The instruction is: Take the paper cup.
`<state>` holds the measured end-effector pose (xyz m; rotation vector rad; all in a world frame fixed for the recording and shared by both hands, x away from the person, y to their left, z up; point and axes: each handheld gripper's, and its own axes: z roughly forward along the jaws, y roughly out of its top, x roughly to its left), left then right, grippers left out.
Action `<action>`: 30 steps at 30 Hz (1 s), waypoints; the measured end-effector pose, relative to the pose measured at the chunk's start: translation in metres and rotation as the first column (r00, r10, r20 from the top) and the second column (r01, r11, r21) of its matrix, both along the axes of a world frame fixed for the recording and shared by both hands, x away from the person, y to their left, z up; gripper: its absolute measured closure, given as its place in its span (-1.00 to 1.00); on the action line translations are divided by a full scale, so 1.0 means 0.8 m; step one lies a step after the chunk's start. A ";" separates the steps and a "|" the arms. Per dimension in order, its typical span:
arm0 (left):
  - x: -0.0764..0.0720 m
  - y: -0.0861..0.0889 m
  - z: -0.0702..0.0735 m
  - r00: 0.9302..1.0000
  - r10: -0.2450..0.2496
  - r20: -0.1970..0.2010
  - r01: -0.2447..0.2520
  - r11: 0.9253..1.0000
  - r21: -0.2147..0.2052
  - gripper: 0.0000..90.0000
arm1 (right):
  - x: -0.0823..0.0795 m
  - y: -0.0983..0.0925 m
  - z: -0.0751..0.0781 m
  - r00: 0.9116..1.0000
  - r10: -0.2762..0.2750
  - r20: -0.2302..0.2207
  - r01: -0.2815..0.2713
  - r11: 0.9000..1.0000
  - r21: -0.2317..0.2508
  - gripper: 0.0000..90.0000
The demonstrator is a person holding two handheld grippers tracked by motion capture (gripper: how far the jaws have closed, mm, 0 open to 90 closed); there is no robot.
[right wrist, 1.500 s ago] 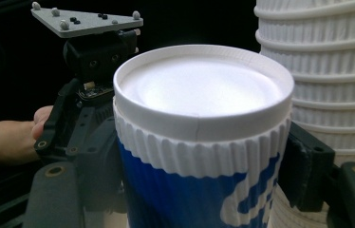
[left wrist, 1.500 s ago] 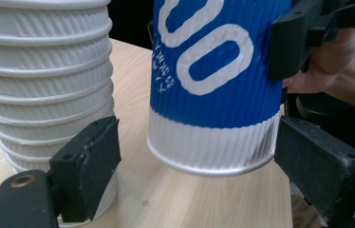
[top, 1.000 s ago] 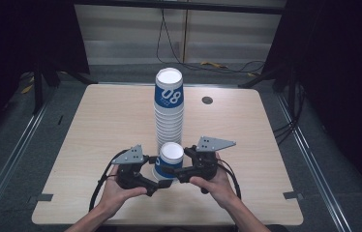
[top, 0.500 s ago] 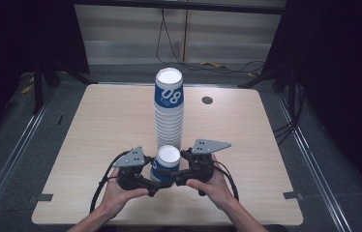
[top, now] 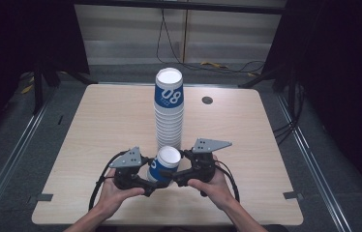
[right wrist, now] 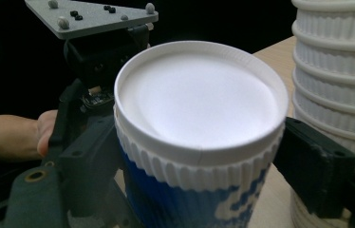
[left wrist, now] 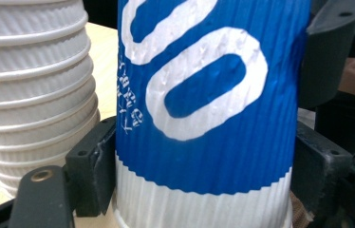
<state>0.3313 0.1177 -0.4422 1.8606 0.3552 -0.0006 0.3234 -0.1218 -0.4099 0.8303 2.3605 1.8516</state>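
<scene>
Near my edge of the table (top: 97, 121), just in front of the tall stack of cups (top: 169, 116), I have a single upside-down blue and white cup (top: 164, 165) between both tools. My left gripper (top: 151, 180) clamps its blue wall, pads (left wrist: 90, 175) pressed on either side. My right gripper (top: 169, 175) has just been opening: the cup sits between its jaws under the rim, but they no longer look clamped on it.

My worry is the one-sided hold. With only the left pads bearing on thin ribbed paper, I think the cup could tilt or slip as I move it, or crease if I squeeze harder. The stack stands just beside the cup, so a sideways swing of either tool could knock it and topple it. My right jaws could also catch the cup's rim as I pull them away.
</scene>
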 end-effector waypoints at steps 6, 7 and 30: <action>-0.002 0.002 -0.003 1.000 -0.006 0.005 0.006 0.999 0.044 -0.51 | 0.001 -0.002 0.003 1.000 0.004 -0.015 -0.004 1.000 -0.016 -0.69; -0.001 0.002 -0.003 1.000 -0.010 0.006 0.010 0.999 0.053 -0.51 | 0.001 -0.003 0.004 1.000 0.001 -0.019 -0.002 1.000 -0.029 -0.69; 0.004 0.018 0.002 0.999 -0.013 -0.050 0.020 0.989 0.143 -0.51 | -0.001 -0.026 -0.004 0.999 0.008 -0.038 -0.014 0.987 -0.160 -0.67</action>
